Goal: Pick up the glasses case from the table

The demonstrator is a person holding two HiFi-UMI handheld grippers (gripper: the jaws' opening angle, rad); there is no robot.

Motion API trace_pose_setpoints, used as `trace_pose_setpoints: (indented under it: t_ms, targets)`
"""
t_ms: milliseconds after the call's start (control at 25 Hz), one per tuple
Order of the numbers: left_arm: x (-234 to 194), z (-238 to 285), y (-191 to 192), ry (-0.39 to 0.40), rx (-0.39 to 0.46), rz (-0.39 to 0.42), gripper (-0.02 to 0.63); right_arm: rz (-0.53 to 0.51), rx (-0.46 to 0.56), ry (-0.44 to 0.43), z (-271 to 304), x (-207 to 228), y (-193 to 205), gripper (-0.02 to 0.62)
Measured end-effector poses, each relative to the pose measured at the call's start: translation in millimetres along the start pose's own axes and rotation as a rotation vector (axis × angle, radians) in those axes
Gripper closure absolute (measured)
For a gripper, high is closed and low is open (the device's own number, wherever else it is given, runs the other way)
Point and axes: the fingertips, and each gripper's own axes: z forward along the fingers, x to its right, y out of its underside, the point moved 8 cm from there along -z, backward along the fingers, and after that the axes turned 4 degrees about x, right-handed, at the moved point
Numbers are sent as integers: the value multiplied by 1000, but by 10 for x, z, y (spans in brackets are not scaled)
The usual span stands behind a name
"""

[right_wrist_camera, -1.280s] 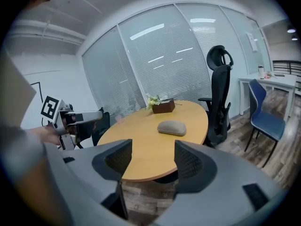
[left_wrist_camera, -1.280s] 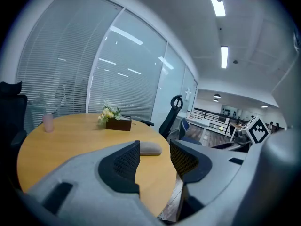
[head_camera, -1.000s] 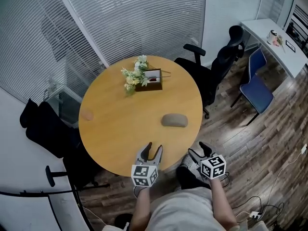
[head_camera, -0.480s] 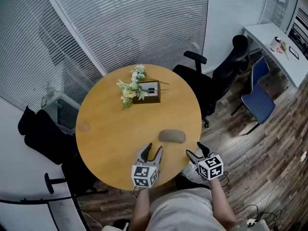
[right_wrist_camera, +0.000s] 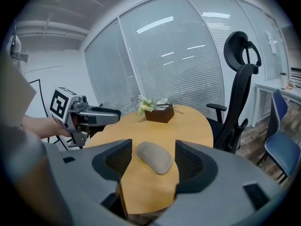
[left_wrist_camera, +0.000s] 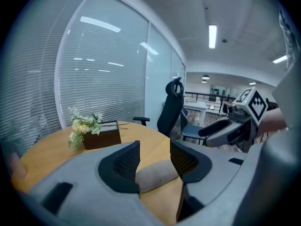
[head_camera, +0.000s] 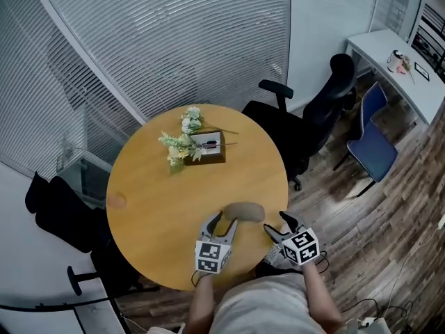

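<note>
**Closing in on the glasses case, both tools open**

Both tools have travelled forward across the near rim since the earlier frame, and the gap to the glasses case (head_camera: 245, 211) that was plain a second ago is all but gone.

The case, a soft grey-brown oval, lies flat on the round bench (head_camera: 153, 207) at about 4 o'clock from its centre, well apart from the box of flowers (head_camera: 197, 145) at 12 o'clock.

The left tool (head_camera: 224, 220) has its jaws standing apart. In its own view the case (left_wrist_camera: 157, 175) shows low in the gap between the pads, and neither pad seems to press on it. From overhead the case sits at roughly 1 o'clock of that tool's tips, right beside the right-hand jaw; whether they touch I cannot tell.

The right tool (head_camera: 277, 223) is open too, holding nothing. It hangs at the bench edge with the case (right_wrist_camera: 154, 157) framed ahead of its jaws, at about 10 o'clock of it in the head view.

I judge this to be the approach, nearly complete, with the grasp not yet made. The left tool looks the likelier one to take the case. Next it needs to settle so the case lies squarely between the pads across its narrow width, then close and lift straight up. A rounded shell like this could squirt out sideways if pinched near its end.
</note>
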Motion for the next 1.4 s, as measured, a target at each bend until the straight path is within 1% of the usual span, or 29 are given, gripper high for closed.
trace_pose_setpoints:
  t_ms: [80, 120, 360, 480, 600, 720, 840, 920, 1040, 1200, 1400]
  targets:
    - [9, 64, 16, 37, -35, 66, 403, 3, -3, -2, 31, 21, 4, 325]
    - [4, 100, 23, 55, -46, 86, 403, 3, -6, -3, 55, 37, 6, 325]
    - [-62, 273, 122, 145, -109, 179, 403, 5, -21, -12, 160, 76, 28, 321]
    - [-77, 371, 194, 186, -141, 213, 403, 7, -26, -9, 184, 110, 56, 320]
    - [-133, 465, 268, 216, -161, 227, 403, 9, -24, -1, 215, 146, 34, 319]
    - [-161, 525, 251, 244, -164, 208, 403, 20, -25, 4, 230, 174, 37, 319]
    - [-228, 593, 327, 266, -162, 131, 403, 30, -31, 3, 258, 175, 71, 321]
    - [-263, 651, 375, 273, -166, 100, 403, 29, -40, 0, 266, 165, 87, 321]
    - [-303, 780, 457, 294, -185, 98, 403, 29, -53, -2, 275, 172, 102, 319]
    - [-352, 908, 622, 330, -240, 101, 403, 29, -62, -2, 285, 162, 109, 319]
    - [-412, 1099, 765, 379, -287, 67, 403, 35, -60, 13, 290, 203, 93, 321]
